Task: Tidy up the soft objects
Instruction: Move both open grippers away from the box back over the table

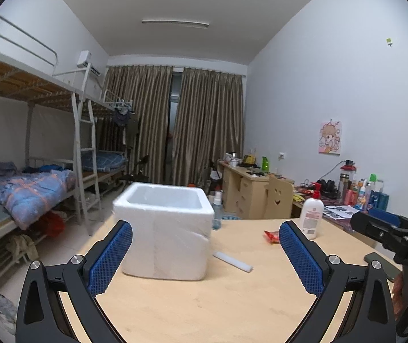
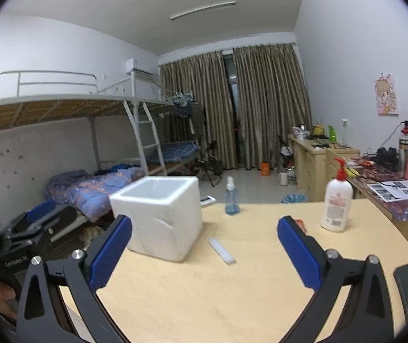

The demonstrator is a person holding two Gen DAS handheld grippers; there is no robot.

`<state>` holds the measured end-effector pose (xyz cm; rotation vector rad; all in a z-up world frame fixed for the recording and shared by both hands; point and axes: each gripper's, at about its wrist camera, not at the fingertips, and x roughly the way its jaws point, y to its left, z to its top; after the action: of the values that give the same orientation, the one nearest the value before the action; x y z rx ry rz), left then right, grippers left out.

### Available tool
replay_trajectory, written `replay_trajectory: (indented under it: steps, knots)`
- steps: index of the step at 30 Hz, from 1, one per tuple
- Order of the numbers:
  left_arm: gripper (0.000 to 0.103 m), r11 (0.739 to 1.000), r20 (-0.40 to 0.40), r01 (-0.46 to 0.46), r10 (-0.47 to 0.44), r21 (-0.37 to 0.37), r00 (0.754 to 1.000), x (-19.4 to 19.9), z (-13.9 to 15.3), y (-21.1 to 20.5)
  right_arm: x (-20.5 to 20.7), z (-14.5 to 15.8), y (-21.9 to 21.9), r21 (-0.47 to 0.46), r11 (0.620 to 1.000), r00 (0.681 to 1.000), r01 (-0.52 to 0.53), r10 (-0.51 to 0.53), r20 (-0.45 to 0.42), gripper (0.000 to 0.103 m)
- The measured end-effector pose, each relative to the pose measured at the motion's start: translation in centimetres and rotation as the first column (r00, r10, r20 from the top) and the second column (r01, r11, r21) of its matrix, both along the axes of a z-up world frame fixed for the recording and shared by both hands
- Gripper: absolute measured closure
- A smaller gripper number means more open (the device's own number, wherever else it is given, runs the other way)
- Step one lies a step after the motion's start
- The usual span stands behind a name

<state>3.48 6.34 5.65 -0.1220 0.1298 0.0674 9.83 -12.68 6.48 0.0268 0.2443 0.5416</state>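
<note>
With both the left gripper [image 1: 205,253] and right gripper [image 2: 205,250] held wide open and empty, the light, crushable red packet [image 1: 271,235] at 1 o'clock is best pinched gently across its crinkled edges.

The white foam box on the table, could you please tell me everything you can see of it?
The white foam box looks like thick-walled expanded polystyrene, roughly cube-shaped with rounded edges and no lid. It stands upright on the light wooden table, open side up, and what shows of its inside looks empty. A faint vertical seam and some creases mark its front wall. Nothing grips it: both grippers are open and short of it. A small white strip lies on the table near its base on the right, apart from it.
</note>
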Motion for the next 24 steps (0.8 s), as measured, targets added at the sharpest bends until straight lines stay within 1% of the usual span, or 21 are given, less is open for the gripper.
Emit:
replay_trajectory:
  steps: [2, 5, 7, 11, 14, 19, 24]
  knots:
    - [0.000, 1.000, -0.021, 0.014, -0.014, -0.007, 1.000, 0.5, -0.9, -0.4, -0.1, -0.8, -0.2, -0.012, 1.000, 1.000, 0.020, -0.020, 0.007, 0.000]
    - [0.000, 1.000, -0.044, 0.026, -0.026, 0.012, 0.999, 1.0, -2.3, -1.2, -0.4, -2.1, -1.1, -0.009, 0.999, 0.999, 0.049, -0.049, 0.008, 0.000]
    - [0.000, 0.999, -0.059, 0.042, -0.041, 0.017, 0.997, 1.4, -3.0, -1.8, -0.3, -3.1, -1.5, -0.017, 0.997, 0.997, 0.072, -0.072, -0.009, 0.000]
    - [0.000, 0.998, -0.077, 0.066, -0.064, 0.025, 0.995, 2.1, -3.6, -2.7, 0.1, -4.3, -2.1, -0.054, 0.994, 0.994, 0.100, -0.102, -0.040, 0.000]
    - [0.000, 0.997, -0.073, 0.071, -0.068, 0.030, 0.995, 2.4, -3.8, -3.3, -0.2, -4.5, -2.6, -0.059, 0.993, 0.994, 0.100, -0.103, -0.042, 0.000]
    - [0.000, 0.995, -0.090, 0.089, -0.086, 0.033, 0.992, 3.4, -4.1, -4.2, 0.1, -4.5, -3.5, -0.061, 0.993, 0.993, 0.106, -0.109, -0.047, 0.000]
    - [0.000, 0.993, -0.105, 0.111, -0.107, 0.037, 0.989, 4.3, -4.5, -5.2, 1.3, -5.2, -4.6, -0.066, 0.988, 0.985, 0.137, -0.143, -0.092, 0.000]
